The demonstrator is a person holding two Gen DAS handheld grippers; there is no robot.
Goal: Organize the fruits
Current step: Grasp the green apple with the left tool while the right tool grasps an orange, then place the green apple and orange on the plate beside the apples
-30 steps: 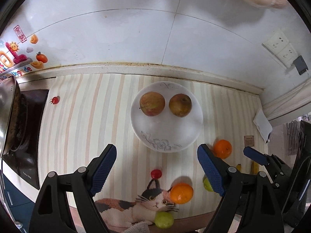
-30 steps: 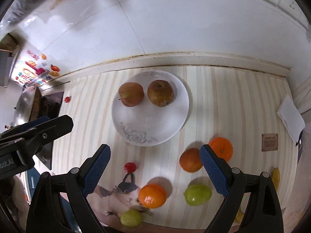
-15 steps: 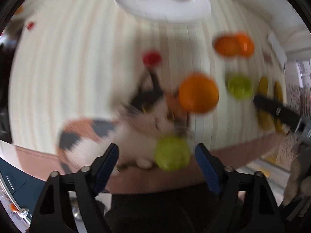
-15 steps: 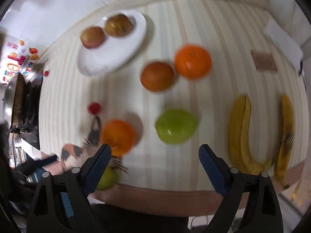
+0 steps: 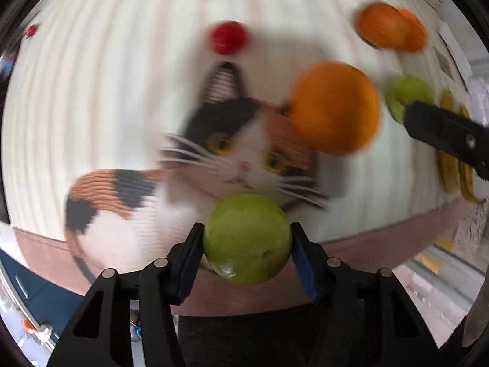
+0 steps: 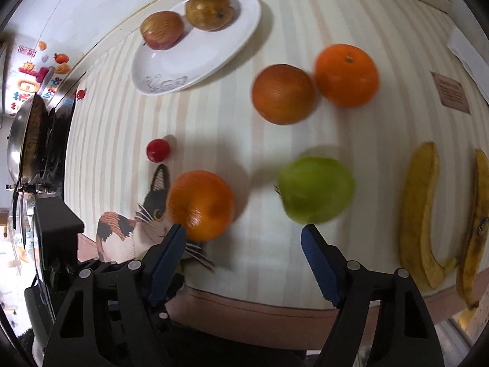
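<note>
My left gripper (image 5: 247,246) is shut on a green fruit (image 5: 247,241) at the front edge of the striped mat, on the printed cat. An orange (image 5: 334,108) lies just beyond, with a small red fruit (image 5: 227,37) farther back. My right gripper (image 6: 244,244) is open and empty, low over the mat between an orange (image 6: 200,205) and a second green fruit (image 6: 316,194). Two more oranges (image 6: 282,98) (image 6: 347,75) lie behind. The white plate (image 6: 198,58) at the back holds two apples (image 6: 162,33) (image 6: 211,9).
Two bananas (image 6: 420,226) (image 6: 475,232) lie at the right of the mat. A wok and stove (image 6: 30,140) stand at the left. A brown label (image 6: 450,91) and a white cloth (image 6: 467,52) lie at the far right. The counter edge (image 6: 275,302) runs close below both grippers.
Both grippers dropped from above the plate toward the front of the mat. The left gripper closed around the green fruit on the cat print. The right gripper stayed open.
</note>
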